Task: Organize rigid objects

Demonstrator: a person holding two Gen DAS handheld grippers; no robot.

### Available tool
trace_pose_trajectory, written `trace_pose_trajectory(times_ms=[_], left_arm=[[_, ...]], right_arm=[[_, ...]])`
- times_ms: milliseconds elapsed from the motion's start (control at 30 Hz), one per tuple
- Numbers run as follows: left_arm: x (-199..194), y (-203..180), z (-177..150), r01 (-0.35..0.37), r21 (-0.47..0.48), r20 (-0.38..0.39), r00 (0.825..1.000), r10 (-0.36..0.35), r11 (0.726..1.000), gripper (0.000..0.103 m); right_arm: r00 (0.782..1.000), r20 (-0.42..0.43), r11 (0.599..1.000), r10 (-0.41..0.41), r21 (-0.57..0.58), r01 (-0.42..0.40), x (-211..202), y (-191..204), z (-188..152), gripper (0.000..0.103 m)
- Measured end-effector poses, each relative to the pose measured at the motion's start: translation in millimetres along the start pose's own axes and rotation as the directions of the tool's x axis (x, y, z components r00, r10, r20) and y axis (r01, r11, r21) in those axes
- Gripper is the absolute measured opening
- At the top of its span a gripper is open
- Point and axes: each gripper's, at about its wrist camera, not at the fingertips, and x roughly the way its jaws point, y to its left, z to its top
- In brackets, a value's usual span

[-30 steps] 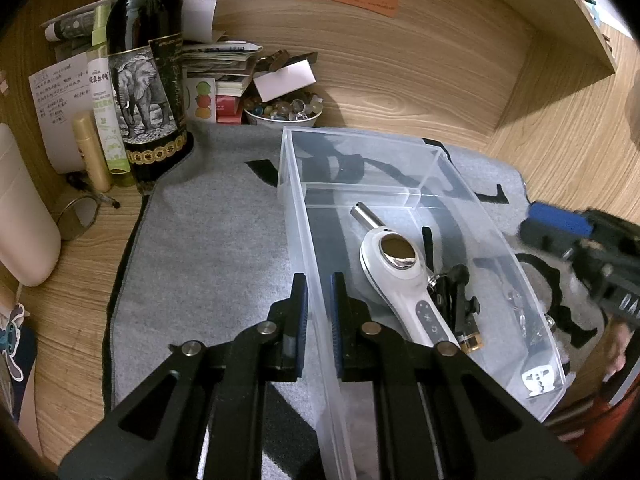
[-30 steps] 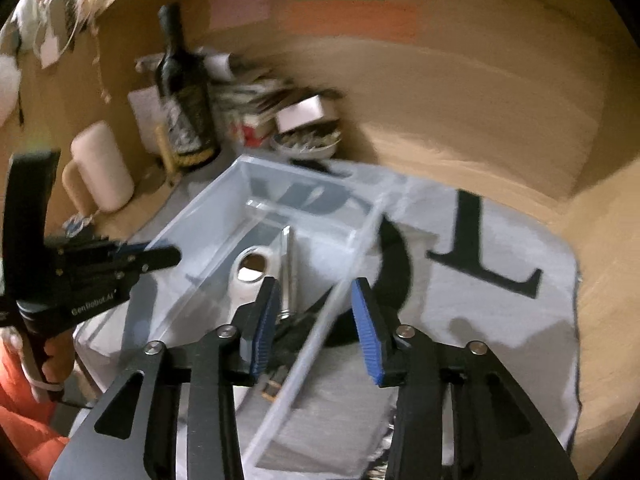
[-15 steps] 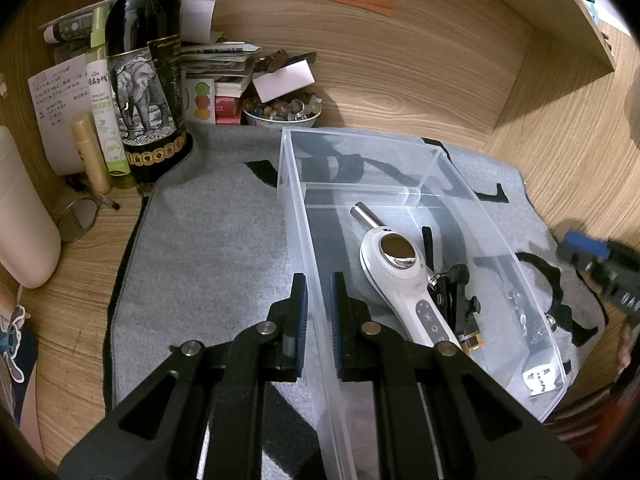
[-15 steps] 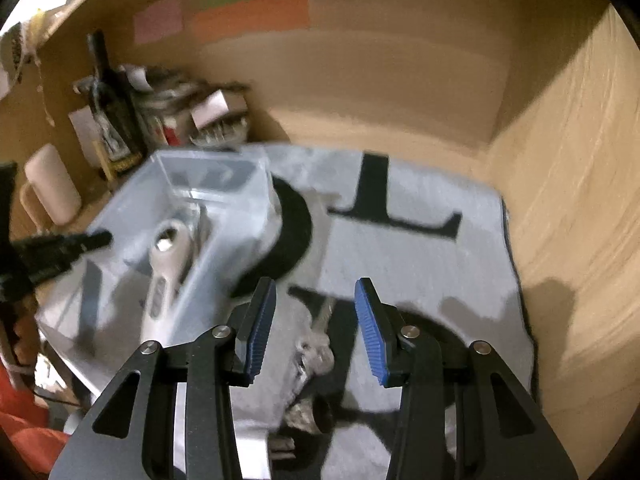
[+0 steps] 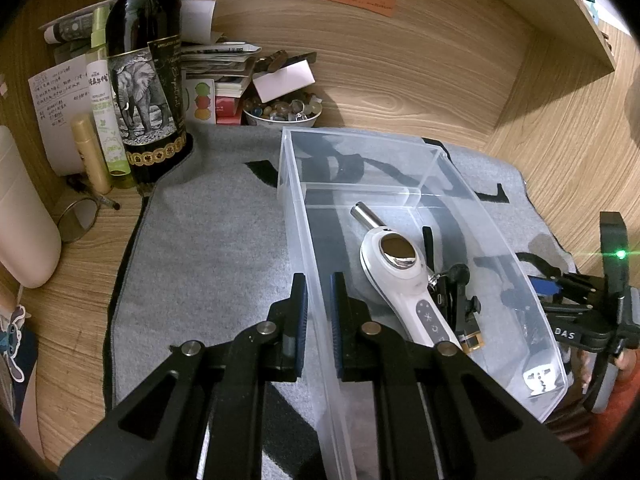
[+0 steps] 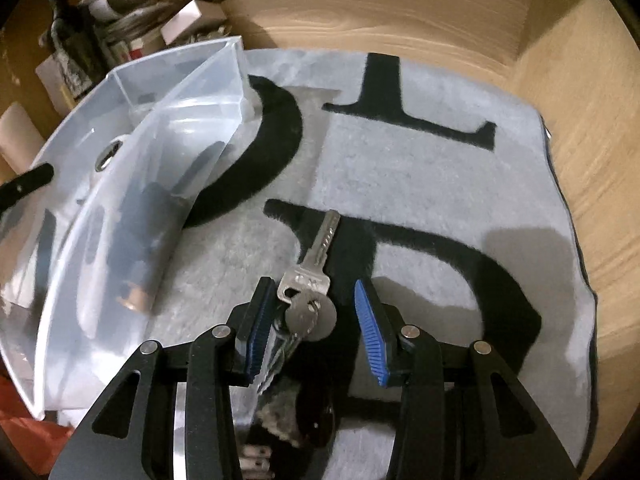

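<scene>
A clear plastic bin [image 5: 296,184] stands on a grey mat [image 5: 208,240]. My left gripper [image 5: 318,312] is shut on the bin's near left wall. In the bin lie a white handheld device [image 5: 400,272], a black clamp [image 5: 460,300] and a small metal piece [image 5: 538,380]. A bunch of silver keys [image 6: 308,288] lies on the mat [image 6: 420,152] right of the bin [image 6: 160,128]. My right gripper [image 6: 312,320] is open, its fingers either side of the keys just above them. It also shows in the left wrist view [image 5: 576,300].
A dark wine bottle [image 5: 144,80], a green spray bottle [image 5: 106,104], a gold tube [image 5: 90,152], papers and a bowl of stones [image 5: 282,114] crowd the back left. A cream cylinder [image 5: 20,216] stands at the left. Wooden walls close the back and right.
My right gripper has swung from over the bin to the mat on its right and come down over the keys. My left gripper has stayed on the bin wall.
</scene>
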Motion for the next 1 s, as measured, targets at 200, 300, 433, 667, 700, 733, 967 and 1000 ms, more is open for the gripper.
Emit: trace_pose_trajectory(times_ms=[200,300,433,667,700,733,967,1000], left_arm=[[0,0,0,0.000,0.001,-0.001,1.000,0.000,1.000,0.010],[0,0,0,-0.006,0.007,0.002,1.000,0.006,1.000,0.010],[0,1,1,-0.002,0.004,0.001,1.000,0.002,1.000,0.010],[0,2,1,-0.002,0.004,0.002,1.000,0.002,1.000,0.010],[0,1,1,-0.002,0.004,0.002,1.000,0.002,1.000,0.010],[1,1,2,-0.002,0.004,0.002,1.000,0.002,1.000,0.010],[0,2,1,-0.002,0.006,0.002,1.000,0.002,1.000,0.010],[0,2,1,-0.002,0.005,0.002,1.000,0.002,1.000,0.010]], right_arm=[[1.000,0.025,1.000,-0.008,-0.012,0.008,-2,4,-3,0.026],[0.999,0.034,0.999,-0.029,-0.030,0.030,-2,9,-2,0.025],[0.999,0.040,1.000,-0.016,-0.018,0.017,-3,8,2,0.025],[0.987,0.158,1.000,-0.012,-0.010,0.014,-38,10,16,0.025],[0.984,0.177,1.000,-0.015,-0.011,0.017,-43,11,19,0.025],[0.981,0.193,1.000,-0.012,-0.015,0.015,-48,12,21,0.025],[0.956,0.293,0.999,0.014,-0.045,-0.001,-82,23,45,0.003],[0.952,0.306,0.999,0.021,-0.047,-0.007,-85,25,47,0.003]])
